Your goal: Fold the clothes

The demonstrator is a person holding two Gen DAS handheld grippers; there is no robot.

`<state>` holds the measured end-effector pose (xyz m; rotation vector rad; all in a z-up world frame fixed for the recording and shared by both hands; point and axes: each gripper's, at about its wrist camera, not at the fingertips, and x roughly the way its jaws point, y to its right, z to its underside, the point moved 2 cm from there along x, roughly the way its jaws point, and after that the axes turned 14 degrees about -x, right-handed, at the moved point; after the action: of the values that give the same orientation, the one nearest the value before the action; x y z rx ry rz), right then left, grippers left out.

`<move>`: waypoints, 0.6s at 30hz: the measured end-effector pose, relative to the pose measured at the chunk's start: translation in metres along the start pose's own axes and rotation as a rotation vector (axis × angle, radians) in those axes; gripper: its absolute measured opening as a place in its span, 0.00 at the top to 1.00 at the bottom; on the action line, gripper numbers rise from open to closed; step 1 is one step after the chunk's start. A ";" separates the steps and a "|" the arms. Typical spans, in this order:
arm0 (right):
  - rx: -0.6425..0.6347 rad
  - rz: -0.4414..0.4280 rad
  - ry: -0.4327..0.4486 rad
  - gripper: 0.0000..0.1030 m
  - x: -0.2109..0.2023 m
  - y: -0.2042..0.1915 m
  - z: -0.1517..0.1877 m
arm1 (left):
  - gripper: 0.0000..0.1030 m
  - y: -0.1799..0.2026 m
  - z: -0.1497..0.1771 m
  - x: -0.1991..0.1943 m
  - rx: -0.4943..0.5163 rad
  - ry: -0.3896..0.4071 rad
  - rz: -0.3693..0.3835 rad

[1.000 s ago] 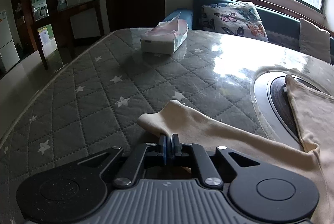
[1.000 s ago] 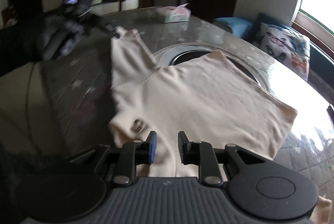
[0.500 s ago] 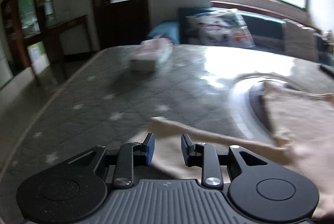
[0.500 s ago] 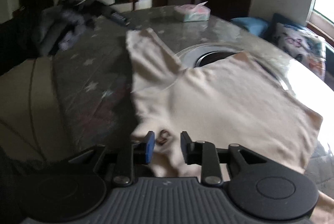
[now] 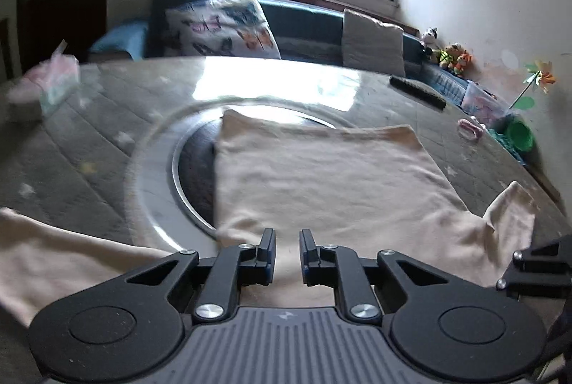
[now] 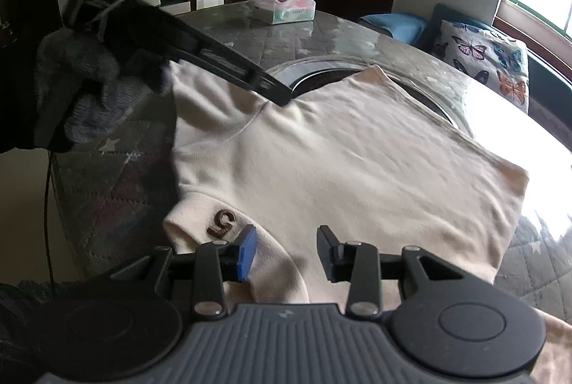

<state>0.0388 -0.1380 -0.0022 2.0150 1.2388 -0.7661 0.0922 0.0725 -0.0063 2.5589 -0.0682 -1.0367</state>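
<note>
Between grips, by the look of it: cream shirt [image 6: 343,162] spread flat on the quilted surface [image 5: 82,148], partly over its round inset, sleeves out. Left hand-held gripper [image 5: 284,257] slightly parted, holding nothing; right hand-held gripper [image 6: 286,253] wider apart and empty near the collar. Next, probably: close on a sleeve or side edge (both layers) and carry it inward.

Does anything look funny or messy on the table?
A little. The cream shirt is not lying on flat table only: its far edge droops over the round sunken ring in the tabletop. Its sleeves also stick out unfolded. Both tongs, left and right, are open and hold nothing.
</note>
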 end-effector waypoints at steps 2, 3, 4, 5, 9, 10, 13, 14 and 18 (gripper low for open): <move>-0.001 0.000 -0.001 0.64 0.001 -0.001 0.001 | 0.86 -0.005 0.001 0.009 -0.027 -0.013 -0.042; 0.000 0.000 -0.001 0.64 0.001 -0.001 0.001 | 0.87 -0.009 0.002 0.011 -0.049 -0.020 -0.062; 0.000 0.000 -0.001 0.64 0.001 -0.001 0.002 | 0.91 -0.013 0.003 0.011 -0.071 -0.018 -0.074; 0.002 -0.001 0.001 0.64 0.001 -0.001 0.002 | 0.91 -0.016 0.006 0.007 -0.085 -0.013 -0.081; 0.006 -0.005 -0.002 0.64 0.002 0.000 0.005 | 0.91 -0.019 0.007 -0.001 -0.107 -0.004 -0.083; 0.007 -0.008 0.000 0.64 0.002 0.001 0.005 | 0.91 -0.018 0.004 -0.001 -0.112 -0.001 -0.078; 0.009 -0.012 0.006 0.62 0.000 0.003 0.006 | 0.90 -0.018 -0.002 0.005 -0.115 0.008 -0.067; 0.011 -0.010 0.010 0.61 -0.001 0.004 0.006 | 0.90 -0.019 -0.003 0.008 -0.117 0.009 -0.072; 0.040 0.010 0.019 0.60 -0.005 0.014 0.008 | 0.90 -0.023 -0.004 0.015 -0.123 0.014 -0.100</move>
<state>0.0483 -0.1516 -0.0004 2.0631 1.2328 -0.7742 0.1032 0.0928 -0.0218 2.4792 0.1248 -1.0260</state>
